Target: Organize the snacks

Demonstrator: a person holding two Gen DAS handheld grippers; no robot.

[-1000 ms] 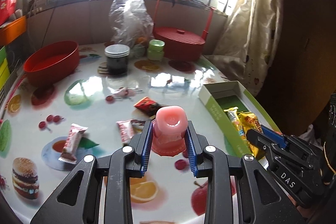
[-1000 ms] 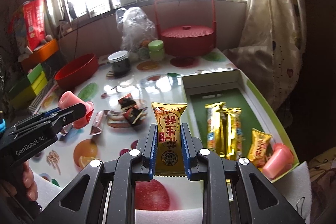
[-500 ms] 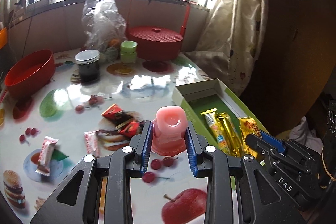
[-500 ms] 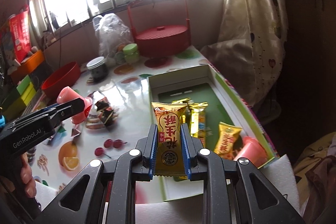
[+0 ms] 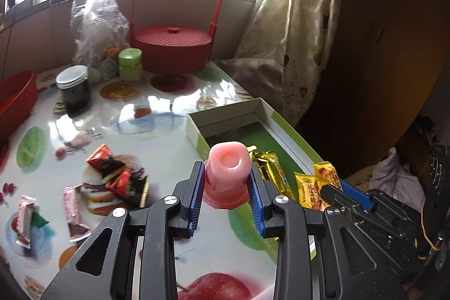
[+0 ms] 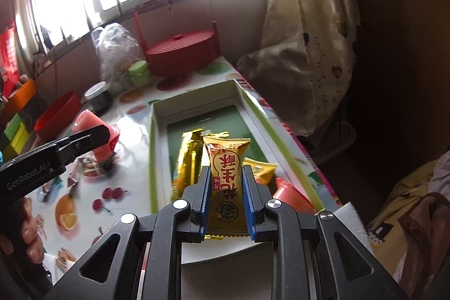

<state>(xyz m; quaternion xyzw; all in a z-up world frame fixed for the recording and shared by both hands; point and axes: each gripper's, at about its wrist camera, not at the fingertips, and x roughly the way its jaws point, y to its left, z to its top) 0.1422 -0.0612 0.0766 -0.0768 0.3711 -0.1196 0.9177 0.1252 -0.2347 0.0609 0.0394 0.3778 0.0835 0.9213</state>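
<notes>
— Fruit-printed oilcloth covers the table (image 5: 157, 114), bright windows behind it. What is each tool carrying?

— Left gripper (image 5: 227, 189) is clamped on a pink jelly cup (image 5: 228, 169): squarish, glossy, base up with a round dimple in it, its wider rim flared below the blue pads. Right gripper (image 6: 226, 194) is closed tight on a yellow snack packet (image 6: 226, 176) with red characters and crimped gold ends.

— Where are they relative to the box?

— The green-and-white box (image 6: 153, 148) lies open near the table's right edge. The packet hangs over its near half, above the gold bars (image 6: 187, 156) and another yellow packet (image 6: 260, 169) lying inside. The cup is held just left of the box's left wall, over the table.

— Anything one camera sees that the other misses?

— Right view shows a second pink cup (image 6: 289, 194) lying in the box's near right corner, and fingers (image 6: 29, 232) gripping the left tool's handle. Left view shows the loose sweets left of the box: red-and-black wrappers (image 5: 115, 173) and pink-and-white ones (image 5: 71, 205). It also shows the jar (image 5: 72, 92) and the red lidded basket (image 5: 173, 47) beyond the box more clearly.
</notes>
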